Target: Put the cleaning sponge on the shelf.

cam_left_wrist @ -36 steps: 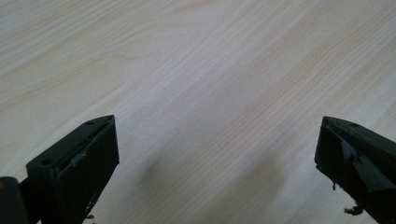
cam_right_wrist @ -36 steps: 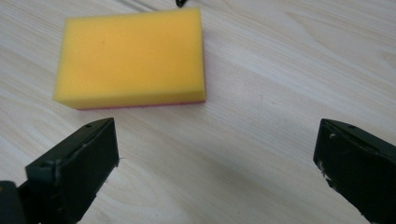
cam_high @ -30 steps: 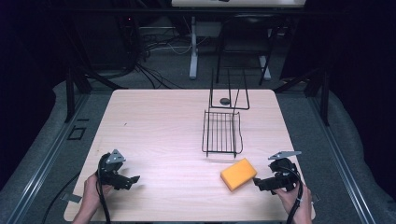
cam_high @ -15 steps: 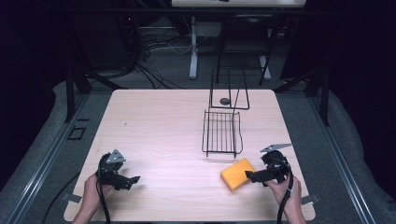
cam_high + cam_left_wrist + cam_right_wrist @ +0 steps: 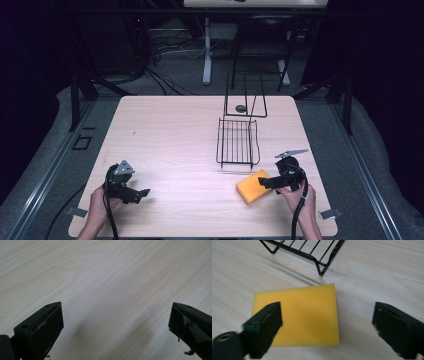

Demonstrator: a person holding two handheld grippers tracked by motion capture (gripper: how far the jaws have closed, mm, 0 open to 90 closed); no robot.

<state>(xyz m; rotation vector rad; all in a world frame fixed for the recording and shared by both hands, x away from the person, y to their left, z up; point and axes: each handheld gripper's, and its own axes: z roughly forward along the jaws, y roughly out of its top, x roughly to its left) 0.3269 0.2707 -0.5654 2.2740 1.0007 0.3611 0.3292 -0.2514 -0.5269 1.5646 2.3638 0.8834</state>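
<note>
A yellow sponge (image 5: 254,186) lies flat on the pale wooden desk (image 5: 175,135), just in front of the near end of a black wire rack (image 5: 238,141), which serves as the landmark here. The right tongs (image 5: 266,182) sit just to the right of the sponge, near the rack's front right corner, held in the person's right hand (image 5: 296,194); in the right gripper view the jaws stand wide apart and hold nothing, one jaw over the sponge's (image 5: 297,315) near left corner and the other over bare desk beside its right edge. Well to the left of the rack, near the desk's front edge, the left tongs (image 5: 141,192) rest low in the left hand (image 5: 100,207), their jaws also spread wide over bare wood, gripping nothing. Beyond the rack's far end a small dark round object (image 5: 241,108) lies inside an upright wire frame (image 5: 245,97).
</note>
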